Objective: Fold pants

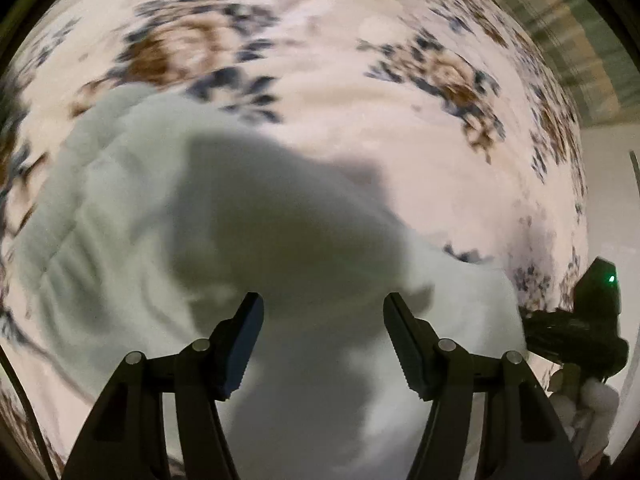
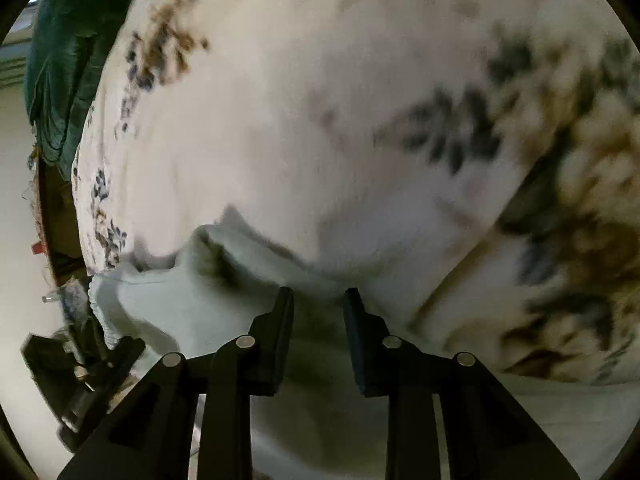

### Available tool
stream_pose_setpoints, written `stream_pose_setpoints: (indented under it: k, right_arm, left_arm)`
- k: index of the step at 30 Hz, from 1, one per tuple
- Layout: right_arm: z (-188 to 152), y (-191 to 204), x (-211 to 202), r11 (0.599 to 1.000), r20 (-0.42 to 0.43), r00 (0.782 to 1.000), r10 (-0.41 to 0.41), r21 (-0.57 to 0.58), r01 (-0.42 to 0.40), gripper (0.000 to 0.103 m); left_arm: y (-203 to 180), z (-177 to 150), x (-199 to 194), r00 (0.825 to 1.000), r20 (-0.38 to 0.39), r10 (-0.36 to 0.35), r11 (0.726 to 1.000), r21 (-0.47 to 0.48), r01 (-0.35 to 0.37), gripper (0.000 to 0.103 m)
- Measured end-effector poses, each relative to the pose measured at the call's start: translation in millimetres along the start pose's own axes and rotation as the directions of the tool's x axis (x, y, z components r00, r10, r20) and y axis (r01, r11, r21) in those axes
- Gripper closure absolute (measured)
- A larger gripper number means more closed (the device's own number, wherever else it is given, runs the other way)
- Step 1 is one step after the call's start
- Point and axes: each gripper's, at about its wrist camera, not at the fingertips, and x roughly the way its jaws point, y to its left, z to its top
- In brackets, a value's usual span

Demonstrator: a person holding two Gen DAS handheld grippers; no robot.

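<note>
Pale mint pants (image 1: 120,200) lie rumpled on a floral bedspread (image 1: 340,100), blurred by motion. My left gripper (image 1: 324,304) hangs over them, its jaws wide apart with nothing between the pads, and casts a large shadow on the cloth. In the right wrist view the pants (image 2: 168,304) are bunched at lower left, with a gathered elastic edge (image 2: 98,316). My right gripper (image 2: 318,300) sits low over that cloth with a narrow gap between its jaws. The pads do not visibly press on the fabric.
The bedspread (image 2: 300,120) fills most of both views. A dark green cloth (image 2: 64,60) lies at its far corner. The right gripper's black body (image 1: 592,312) shows at the bed's right edge. The left gripper's body (image 2: 80,372) and some clutter sit by the left edge.
</note>
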Motion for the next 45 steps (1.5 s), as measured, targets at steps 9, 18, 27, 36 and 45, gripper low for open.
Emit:
stream_pose_setpoints:
  k: [9, 18, 27, 36, 45]
  right_arm:
    - [7.6, 24.3, 30.6, 0.985, -0.167, 0.982, 0.085, -0.133, -0.108, 0.059]
    - [-3.0, 23.8, -5.6, 0.962, -0.098, 0.972, 0.212, -0.153, -0.225, 0.061]
    - [0.7, 50.4, 6.0, 0.945, -0.133, 0.959, 0.25, -0.182, -0.271, 0.046]
    - [-2.3, 73.0, 57.7, 0.952, -0.216, 0.97, 0.107, -0.26, -0.163, 0.046]
    - [-33.8, 83.2, 44.3, 0.898, -0.123, 0.989, 0.081, -0.422, -0.126, 0.09]
  left_arm:
    - [-47.6, 12.0, 18.0, 0.998, -0.069, 0.009, 0.987, 0.158, 0.002, 0.042]
    - [-55.1, 22.6, 23.2, 0.991, -0.108, 0.082, 0.948, 0.314, -0.045, 0.042]
    - [-62.1, 16.5, 25.7, 0.989, -0.041, 0.144, 0.943, 0.309, -0.125, 0.042]
    - [-61.9, 16.3, 25.3, 0.989, -0.034, 0.147, 0.948, 0.289, -0.131, 0.042]
    - [-17.8, 22.4, 11.8, 0.983, -0.155, -0.097, 0.994, -0.065, 0.088, 0.042]
